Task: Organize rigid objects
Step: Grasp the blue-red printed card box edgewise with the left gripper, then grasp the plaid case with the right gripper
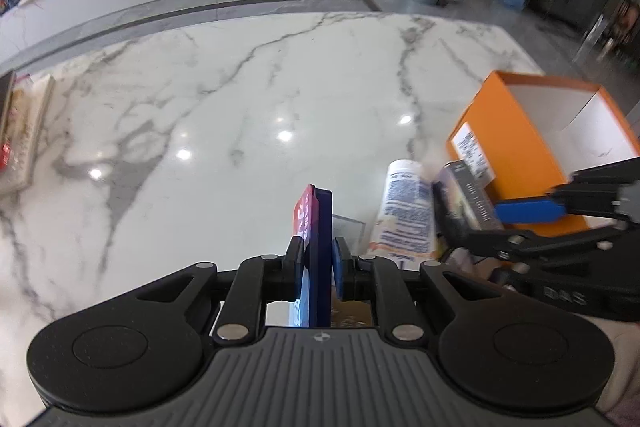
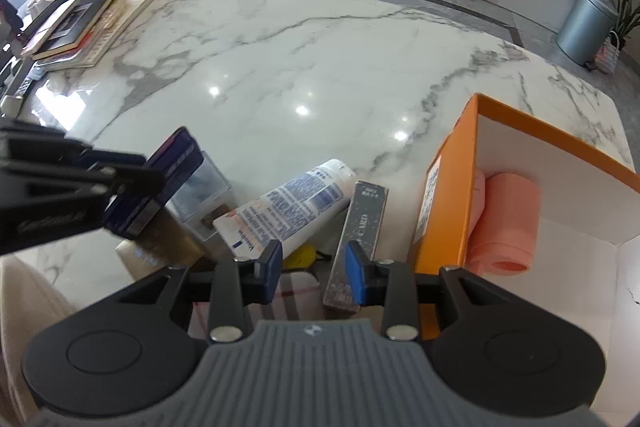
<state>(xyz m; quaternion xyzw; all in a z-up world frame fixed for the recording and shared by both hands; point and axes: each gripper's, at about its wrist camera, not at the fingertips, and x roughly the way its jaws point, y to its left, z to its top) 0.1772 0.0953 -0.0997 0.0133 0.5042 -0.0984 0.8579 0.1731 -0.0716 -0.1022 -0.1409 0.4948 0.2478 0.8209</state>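
Note:
My left gripper (image 1: 317, 267) is shut on a flat dark blue box (image 1: 318, 227) with a red label, held on edge above the table; it also shows in the right wrist view (image 2: 160, 183). My right gripper (image 2: 313, 273) is open and empty above a pile: a white tube (image 2: 288, 207) with blue print, a slim grey card box (image 2: 358, 243), a clear plastic case (image 2: 202, 187), something yellow (image 2: 302, 255). An open orange box (image 2: 448, 195) with white inside holds a pink roll (image 2: 504, 223). In the left wrist view, the tube (image 1: 404, 211) and orange box (image 1: 516, 147) lie right.
The marble table (image 2: 280, 67) stretches ahead. A stack of books (image 2: 84, 27) lies at its far left corner. A checked cloth (image 2: 296, 291) lies under my right gripper. A grey bin (image 2: 584, 23) stands on the floor beyond.

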